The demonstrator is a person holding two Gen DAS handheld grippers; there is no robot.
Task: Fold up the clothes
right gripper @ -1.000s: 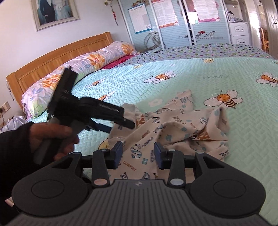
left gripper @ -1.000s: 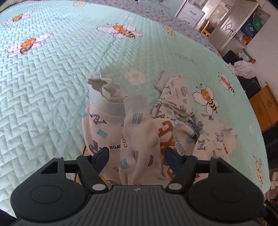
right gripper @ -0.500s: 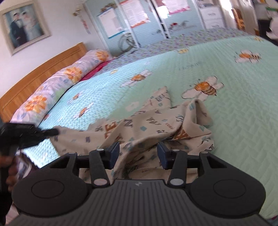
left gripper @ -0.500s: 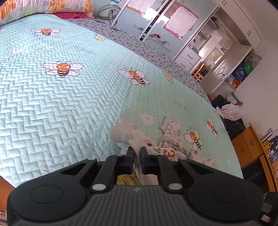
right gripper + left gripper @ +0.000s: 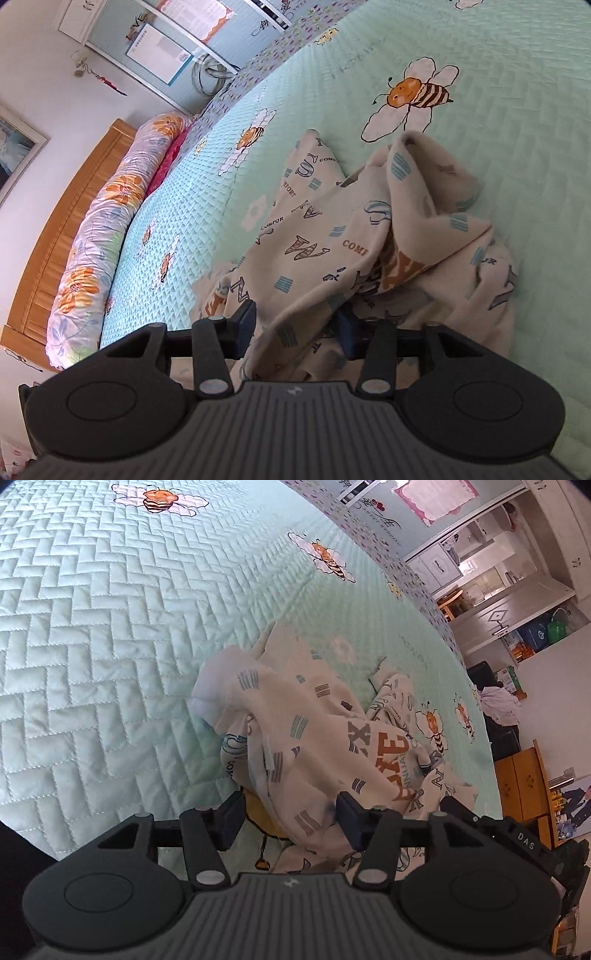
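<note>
Since a moment ago the left gripper (image 5: 290, 821) has let go — jaws opening astride the crumpled garment (image 5: 325, 738) on the bedspread (image 5: 92, 627) — while the right gripper (image 5: 297, 328) closes around its cloth, not yet pinching.

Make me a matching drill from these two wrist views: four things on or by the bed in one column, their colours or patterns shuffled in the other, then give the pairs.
Things:
1. garment
2. bedspread
3. bolster
4. headboard

Looks:
A. plain orange-brown wood
B. cream, printed with letters
C. mint green quilting with bees
D. pale, with orange flowers

Pairs: 1-B, 2-C, 3-D, 4-A
</note>
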